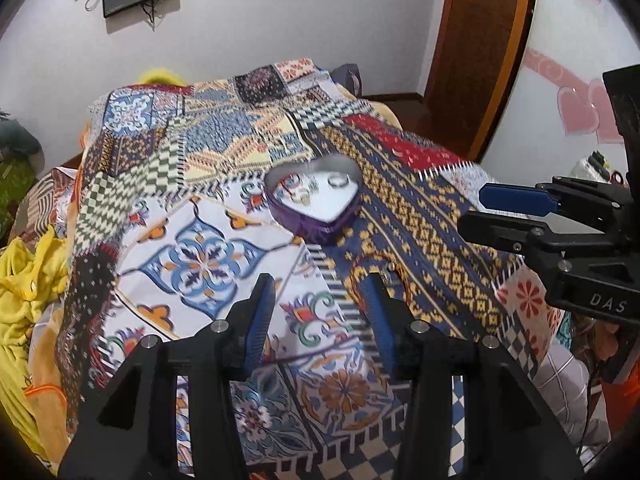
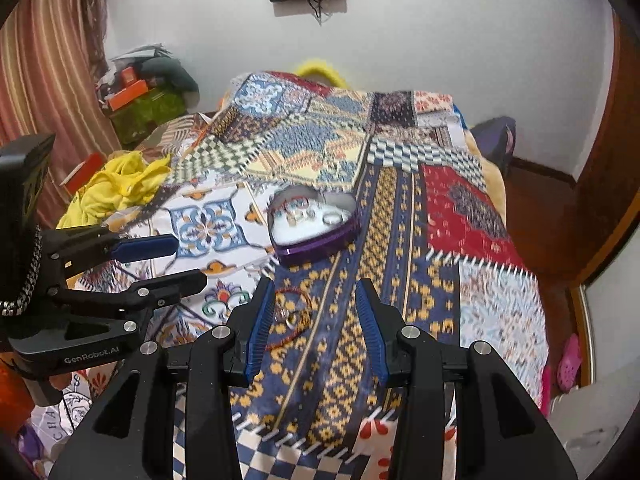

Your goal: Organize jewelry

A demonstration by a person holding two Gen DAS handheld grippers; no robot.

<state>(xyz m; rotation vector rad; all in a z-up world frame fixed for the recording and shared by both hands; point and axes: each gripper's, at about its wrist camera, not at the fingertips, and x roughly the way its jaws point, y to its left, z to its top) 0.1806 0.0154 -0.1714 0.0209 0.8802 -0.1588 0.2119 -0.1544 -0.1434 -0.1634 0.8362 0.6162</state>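
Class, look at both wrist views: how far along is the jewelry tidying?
Done: several rings lie in the open heart-shaped box. In hand: nothing; left tongs and right tongs are open and empty. Left: a red bracelet with a ring on the quilt.

Left gripper (image 1: 320, 300) pointing steeply downward, jaws standing apart, nothing between. Right gripper (image 2: 316, 304) pointing likewise, jaws apart, empty. Both hovering side by side.

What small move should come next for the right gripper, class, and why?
Probably ease the right gripper down and slightly left over the thin red-beaded bracelet on the patchwork quilt. Its jaws are open and empty, the bracelet lies loose by its left finger, and the purple heart-shaped tin beyond already holds rings.
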